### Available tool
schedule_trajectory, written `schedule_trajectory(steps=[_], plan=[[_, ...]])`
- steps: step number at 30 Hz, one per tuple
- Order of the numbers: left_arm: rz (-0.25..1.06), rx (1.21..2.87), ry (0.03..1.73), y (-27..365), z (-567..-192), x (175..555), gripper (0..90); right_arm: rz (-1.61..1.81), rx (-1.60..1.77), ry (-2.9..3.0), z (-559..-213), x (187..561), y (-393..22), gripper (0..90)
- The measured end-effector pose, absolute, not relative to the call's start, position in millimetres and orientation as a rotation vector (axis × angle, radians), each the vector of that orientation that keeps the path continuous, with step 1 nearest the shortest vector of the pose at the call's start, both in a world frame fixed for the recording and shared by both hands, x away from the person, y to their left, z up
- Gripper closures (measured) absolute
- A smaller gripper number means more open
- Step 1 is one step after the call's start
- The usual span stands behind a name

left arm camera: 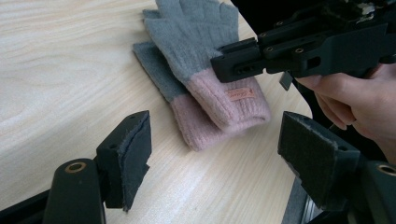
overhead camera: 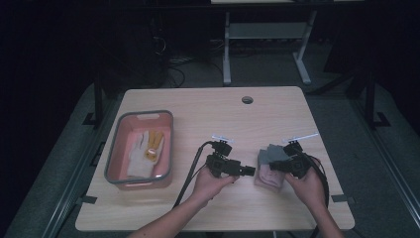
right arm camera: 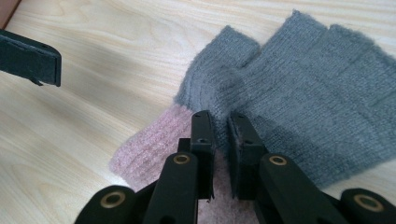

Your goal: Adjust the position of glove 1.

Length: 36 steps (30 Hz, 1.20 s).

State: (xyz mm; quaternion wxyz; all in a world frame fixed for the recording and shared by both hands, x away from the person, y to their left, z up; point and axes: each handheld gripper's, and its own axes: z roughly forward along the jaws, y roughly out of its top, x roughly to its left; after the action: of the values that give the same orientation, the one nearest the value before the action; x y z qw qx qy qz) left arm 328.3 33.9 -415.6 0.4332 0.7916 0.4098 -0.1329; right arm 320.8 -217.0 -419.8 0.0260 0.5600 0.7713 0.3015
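The pair of grey-and-pink knit gloves (overhead camera: 270, 167) lies stacked on the tabletop (overhead camera: 208, 114), right of centre, well apart from the pink bin (overhead camera: 139, 148) that already holds white gloves (overhead camera: 142, 153). The right hand-held gripper (right arm camera: 219, 122) sits closed over the upper glove near where grey meets pink — whether it pinches any knit I cannot tell. The left hand-held gripper (left arm camera: 212, 149) waits wide open just beside the cuffs. To do this well, catch both cuffs together — a one-layer pinch would likely split the pair
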Motion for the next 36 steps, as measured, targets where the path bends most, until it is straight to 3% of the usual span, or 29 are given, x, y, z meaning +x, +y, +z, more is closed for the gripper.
schedule_trajectory(steps=[6, 25, 36], plan=[[-0.34, 1.977, 1.023, 31, -418, 328, 25.6, 0.909, 1.744, 2.408, -427, 322, -215, 79.4], [-0.373, 2.026, 1.044, -3, -435, 341, 30.2, 1.08, 1.857, 2.247, -425, 305, -255, 50.9], [-0.429, 2.031, 1.091, -17, -454, 350, 34.5, 1.162, 1.949, 2.174, -446, 299, -268, 48.1]])
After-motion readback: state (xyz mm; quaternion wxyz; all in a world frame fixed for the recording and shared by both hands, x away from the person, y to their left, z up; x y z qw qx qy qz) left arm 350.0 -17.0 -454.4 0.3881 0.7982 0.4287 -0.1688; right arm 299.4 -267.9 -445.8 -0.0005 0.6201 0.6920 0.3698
